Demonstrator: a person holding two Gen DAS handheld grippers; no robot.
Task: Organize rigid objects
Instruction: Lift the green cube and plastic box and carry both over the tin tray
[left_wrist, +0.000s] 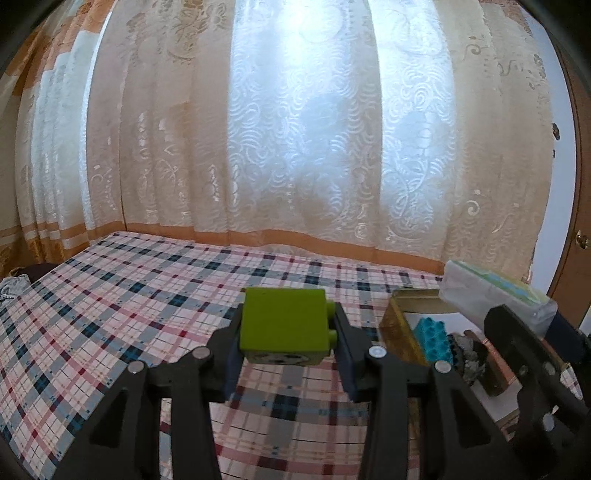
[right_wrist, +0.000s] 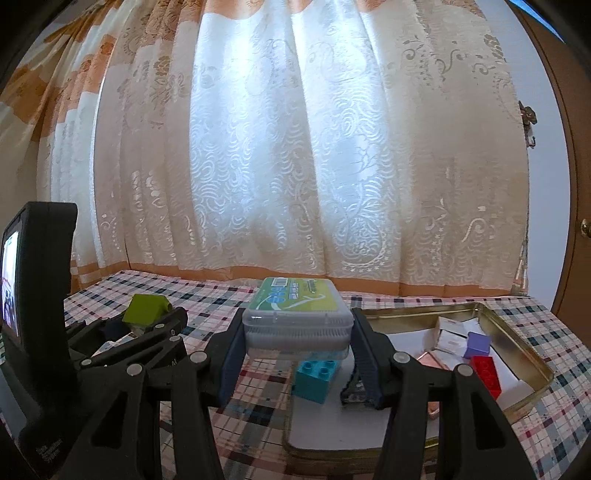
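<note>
Left tool (left_wrist: 288, 332) clenched on a lime green block (left_wrist: 284, 325), pads pressing both sides, studs facing right, block held up above the plaid cloth (left_wrist: 147, 295); underside shows a pale printed patch, unreadable. Right tool (right_wrist: 297, 332) clenched on a clear plastic box (right_wrist: 297, 321) with a green and yellow label on the lid; label has white and blue printing, too blurred to read. Box held level above the near left part of a gold tin tray (right_wrist: 517, 332) sitting on the cloth. Tray holds a teal block (right_wrist: 317, 376) directly below the box, a red block (right_wrist: 487, 373), a purple block (right_wrist: 478, 343), white cards (right_wrist: 454, 332), a copper-coloured piece (right_wrist: 430, 360) and a dark item partly hidden behind the right finger. Left tool also visible at left in right wrist view, beside a black device (right_wrist: 40, 295) with a lit screen; small white lettering low on its housing, not legible. Lace curtain (right_wrist: 295, 147) with orange border behind; brown door (right_wrist: 576, 184) at right edge.
</note>
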